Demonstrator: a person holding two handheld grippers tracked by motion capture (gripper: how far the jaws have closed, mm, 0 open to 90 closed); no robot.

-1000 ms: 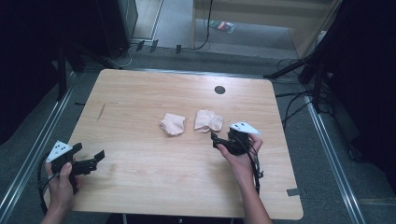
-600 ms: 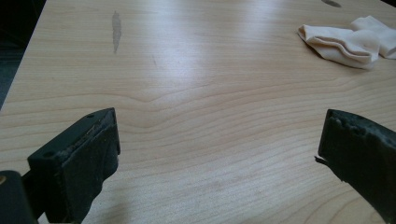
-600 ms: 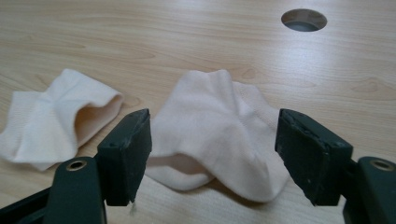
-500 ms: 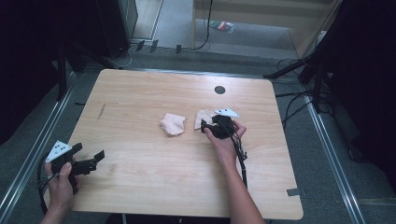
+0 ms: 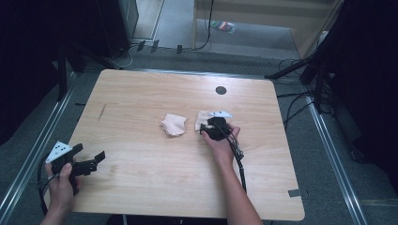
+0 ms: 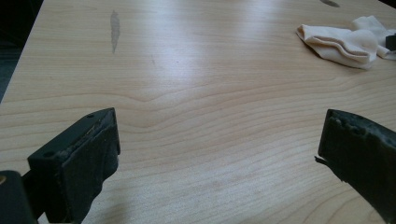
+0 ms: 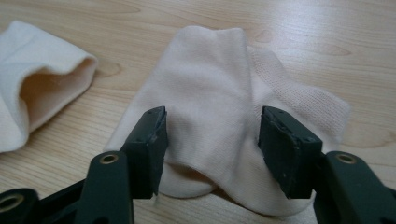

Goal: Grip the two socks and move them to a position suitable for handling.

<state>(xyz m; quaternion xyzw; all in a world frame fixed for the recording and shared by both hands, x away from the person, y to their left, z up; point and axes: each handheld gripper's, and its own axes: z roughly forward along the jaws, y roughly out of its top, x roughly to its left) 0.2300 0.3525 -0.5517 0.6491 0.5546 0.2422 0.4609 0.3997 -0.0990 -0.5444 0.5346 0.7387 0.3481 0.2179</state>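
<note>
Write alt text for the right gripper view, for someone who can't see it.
The right gripper has its two black jaws down over a flat cream sock on the wooden table, one jaw at each side of a fold of the fabric, closing in but not yet pinching it. A second cream sock lies at the left, its cuff open.

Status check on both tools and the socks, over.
Right tool closing astride near sock, not yet pinched. Left tool open, idle over bare table. Second sock beside it, nothing blocking.
</note>
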